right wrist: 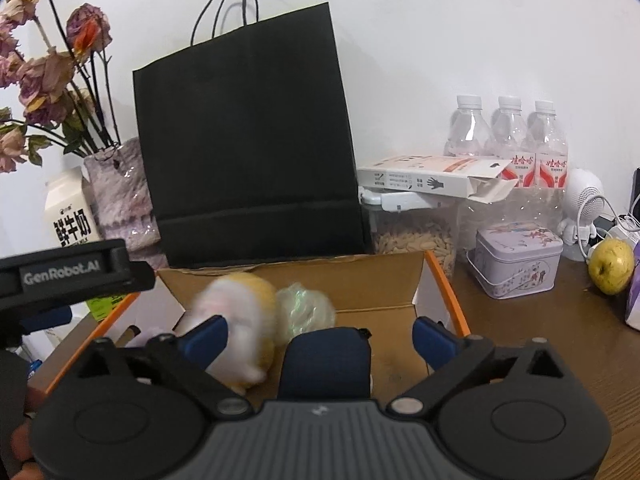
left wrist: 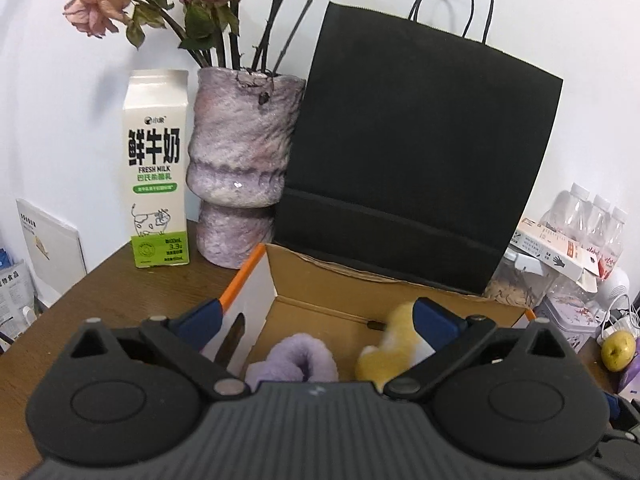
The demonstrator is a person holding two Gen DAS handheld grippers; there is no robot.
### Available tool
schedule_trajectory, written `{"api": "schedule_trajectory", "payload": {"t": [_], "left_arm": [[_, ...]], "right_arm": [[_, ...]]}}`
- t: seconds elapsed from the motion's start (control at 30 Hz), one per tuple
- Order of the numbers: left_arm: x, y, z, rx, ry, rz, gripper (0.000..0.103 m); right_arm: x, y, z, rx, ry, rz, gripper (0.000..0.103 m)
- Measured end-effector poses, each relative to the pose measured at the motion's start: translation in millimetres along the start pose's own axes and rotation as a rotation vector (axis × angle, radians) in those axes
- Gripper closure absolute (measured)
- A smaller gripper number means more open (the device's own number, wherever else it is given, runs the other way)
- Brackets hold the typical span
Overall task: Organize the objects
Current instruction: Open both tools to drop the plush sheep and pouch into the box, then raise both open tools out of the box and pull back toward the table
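Observation:
An open cardboard box [left wrist: 320, 280] with orange edges sits on the wooden table, also in the right wrist view [right wrist: 360, 276]. Inside lie a purple fluffy scrunchie [left wrist: 296, 360], a blurred yellow-and-white plush toy [left wrist: 394, 344] [right wrist: 240, 320], a greenish iridescent ball [right wrist: 306, 308] and a dark blue case [right wrist: 326, 364]. My left gripper [left wrist: 318, 312] is open above the box with the plush beside its right finger. My right gripper [right wrist: 320, 334] is open over the box, empty.
A black paper bag [left wrist: 412, 152] stands behind the box. A milk carton [left wrist: 158, 168] and a purple vase [left wrist: 240, 168] with dried roses stand at left. At right are a seed jar [right wrist: 416, 236], glove box [right wrist: 432, 176], water bottles [right wrist: 508, 136], tin [right wrist: 518, 260] and yellow apple [right wrist: 612, 266].

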State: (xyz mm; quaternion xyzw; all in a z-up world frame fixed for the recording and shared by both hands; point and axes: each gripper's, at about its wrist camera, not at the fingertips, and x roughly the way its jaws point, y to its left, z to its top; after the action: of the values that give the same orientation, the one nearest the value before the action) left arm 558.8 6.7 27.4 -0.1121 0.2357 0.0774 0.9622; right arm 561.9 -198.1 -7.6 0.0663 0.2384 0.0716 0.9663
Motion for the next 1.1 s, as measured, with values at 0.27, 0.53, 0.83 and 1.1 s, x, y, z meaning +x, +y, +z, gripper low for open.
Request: {"api": "schedule_trajectory", "payload": {"t": [0.27,0.53,0.83,1.1], "left_arm": [[-18,3,1,0.008,-0.024,-0.012,0.000],[-49,8,1,0.026,-0.050,-0.045,0.000],[-89,15,0,0.036,-0.087,-0.089,0.000],[-118,22,-11,0.045,-0.091,-0.107,0.000]], "right_arm": [[-12,-3,5,0.020,-0.012,0.020,0.000],[-43,2,13,-0.016,-0.061,0.034,0.000],[-83,6,16,-0.055,-0.109,0.028,0.000],[-113,13,5,-0.090,-0.119,0.025,0.000]]}}
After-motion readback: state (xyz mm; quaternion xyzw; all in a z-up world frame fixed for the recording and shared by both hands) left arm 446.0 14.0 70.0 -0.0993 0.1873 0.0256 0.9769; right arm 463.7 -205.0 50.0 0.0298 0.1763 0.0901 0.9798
